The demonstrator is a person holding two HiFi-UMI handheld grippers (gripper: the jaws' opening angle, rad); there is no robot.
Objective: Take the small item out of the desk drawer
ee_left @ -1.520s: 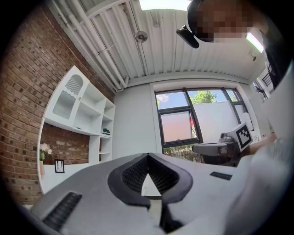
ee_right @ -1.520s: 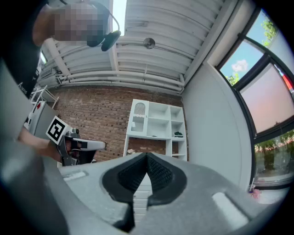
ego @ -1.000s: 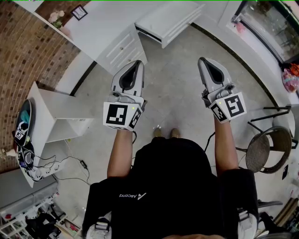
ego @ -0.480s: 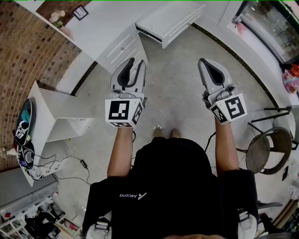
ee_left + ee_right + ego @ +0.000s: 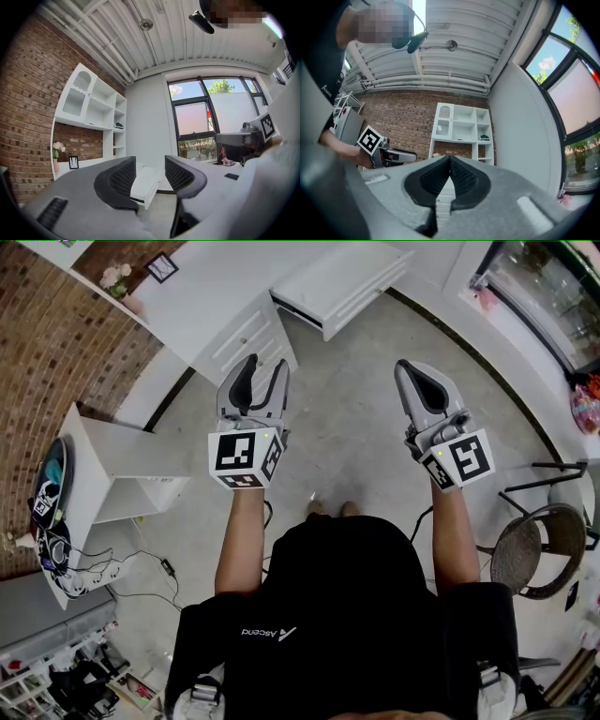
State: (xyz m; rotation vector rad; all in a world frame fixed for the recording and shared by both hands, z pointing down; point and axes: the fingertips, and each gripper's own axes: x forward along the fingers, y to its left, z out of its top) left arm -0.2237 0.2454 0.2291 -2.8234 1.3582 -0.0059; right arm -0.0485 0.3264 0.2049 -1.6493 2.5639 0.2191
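Head view. The person is standing on the concrete floor [image 5: 356,399], holding both tools out level in front. The pulled-out desk drawer [image 5: 337,282] is projecting from the white desk [image 5: 216,296] at the top of frame. The left gripper [image 5: 264,365] is sitting on the near side of the drawer, well apart from it and just in front of the desk's drawer stack [image 5: 246,341]. Its jaws are standing spread, having just been opening, with nothing between them. The right gripper [image 5: 410,367] is hanging to the right of the drawer, also well apart, with its jaws pressed together. A wicker chair [image 5: 530,545] is standing far to the right of the drawer. The small item is not showing here; the drawer's inside cannot be made out.

Left gripper view. The spread jaws are framing the drawer, which is appearing in the gap between them but well beyond the tips. A white shelf unit [image 5: 93,108] is rising to the left of the drawer, a window [image 5: 206,117] to its right.

Right gripper view. The jaws are meeting tip to tip, pinching nothing. White drawer fronts are showing through the slit below them.
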